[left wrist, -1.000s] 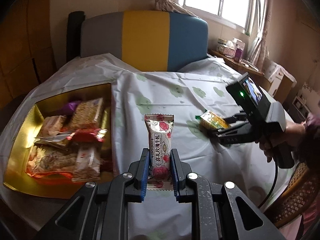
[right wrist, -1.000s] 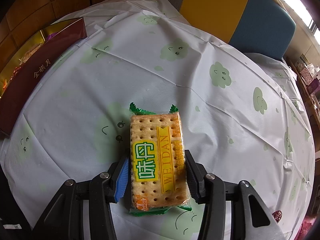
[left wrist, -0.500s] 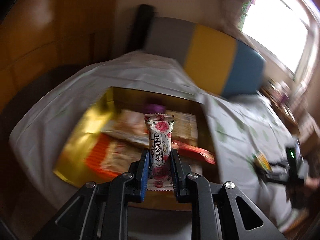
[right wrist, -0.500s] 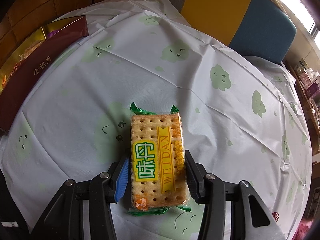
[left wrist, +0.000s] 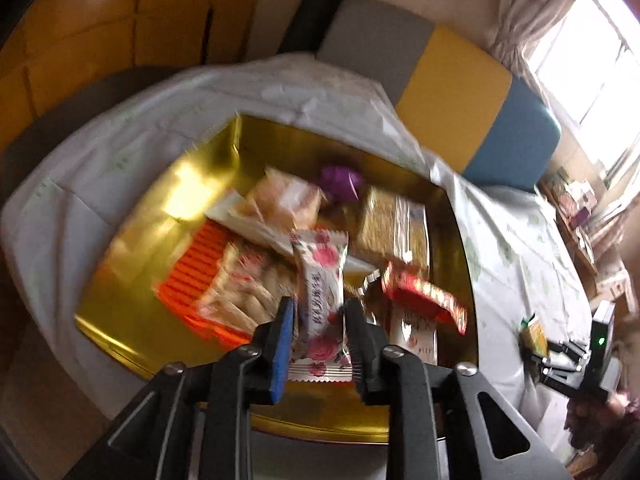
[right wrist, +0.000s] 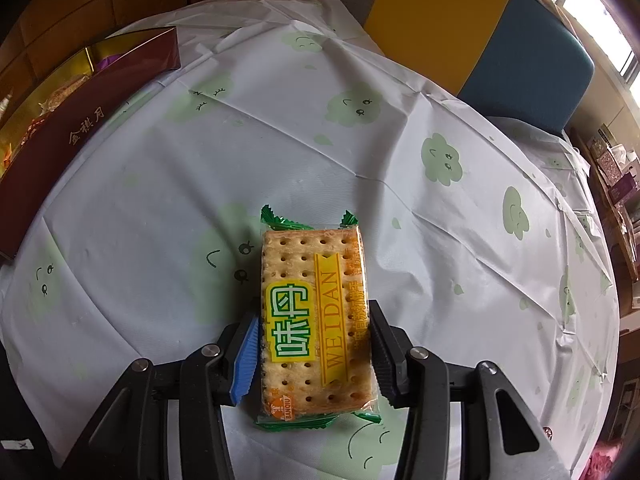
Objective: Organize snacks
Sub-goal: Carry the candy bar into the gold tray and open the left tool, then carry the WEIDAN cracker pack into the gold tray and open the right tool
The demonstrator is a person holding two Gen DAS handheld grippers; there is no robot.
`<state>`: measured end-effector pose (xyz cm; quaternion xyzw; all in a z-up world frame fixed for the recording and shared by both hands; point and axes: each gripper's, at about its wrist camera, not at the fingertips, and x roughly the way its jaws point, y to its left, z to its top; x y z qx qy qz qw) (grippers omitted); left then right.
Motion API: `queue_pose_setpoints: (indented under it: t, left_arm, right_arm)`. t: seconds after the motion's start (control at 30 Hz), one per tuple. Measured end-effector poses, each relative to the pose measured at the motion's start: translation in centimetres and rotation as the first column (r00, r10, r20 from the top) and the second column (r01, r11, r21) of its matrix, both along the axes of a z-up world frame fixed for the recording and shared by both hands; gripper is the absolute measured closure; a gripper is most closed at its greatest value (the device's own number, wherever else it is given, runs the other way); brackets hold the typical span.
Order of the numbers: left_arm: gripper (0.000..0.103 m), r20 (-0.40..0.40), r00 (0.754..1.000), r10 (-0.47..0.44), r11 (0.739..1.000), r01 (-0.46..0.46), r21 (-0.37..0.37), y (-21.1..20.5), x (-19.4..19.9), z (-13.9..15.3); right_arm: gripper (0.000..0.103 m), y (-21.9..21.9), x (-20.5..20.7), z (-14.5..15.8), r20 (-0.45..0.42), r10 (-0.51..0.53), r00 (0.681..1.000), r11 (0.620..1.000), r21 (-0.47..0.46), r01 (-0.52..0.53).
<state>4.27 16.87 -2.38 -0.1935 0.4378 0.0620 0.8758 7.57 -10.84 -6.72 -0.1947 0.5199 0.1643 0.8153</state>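
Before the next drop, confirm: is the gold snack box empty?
No: the gold snack box already holds several wrapped snacks, including a purple-wrapped sweet.

Bare gold floor (left wrist: 132, 248) along the box's left side; heaped snack packets (left wrist: 256, 280) across its middle and right.

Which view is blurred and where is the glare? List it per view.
Left wrist view: motion blur smears the gold box and its snacks; glare on its inner wall; window blown out. Right wrist view: sharp, cracker pack readable, soft even light, fisheye bending the table edge.
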Motion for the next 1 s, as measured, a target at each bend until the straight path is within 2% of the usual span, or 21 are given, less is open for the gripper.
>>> queue_pose_setpoints:
  t: [0.27, 0.5, 0.8, 1.0]
  left_arm:
    - [0.072, -0.023, 0.999, 0.023, 0.995, -0.02, 0.1, -0.2, -0.1, -1.3]
    - [0.072, 0.018, 1.0, 0.017, 0.968, -0.021, 0.25, -1.4, -1.1, -0.3]
    - [0.072, 0.071, 0.997, -0.036, 0.969, 0.018, 0.245, -2.9, -2.4, 1.5]
    - [0.072, 0.091, 0.994, -0.053, 0.971, 0.031, 0.236, -3.4, -2.8, 2.1]
  right_arm:
    - [0.054, 0.1, -0.1, 0.0, 0.001, 0.002, 1.0, 1.0, -0.001, -0.002]
    - [0.054, 0.1, -0.2, 0.0, 0.003, -0.001, 1.0, 1.0, -0.002, 0.001]
    - [0.055, -0.3, 0.4, 0.0, -0.019, -0.041, 0.999, 0.999, 0.012, 0.041]
    - [0.055, 0.1, 1.4, 0.0, -0.049, -0.09, 0.995, 0.996, -0.014, 0.089]
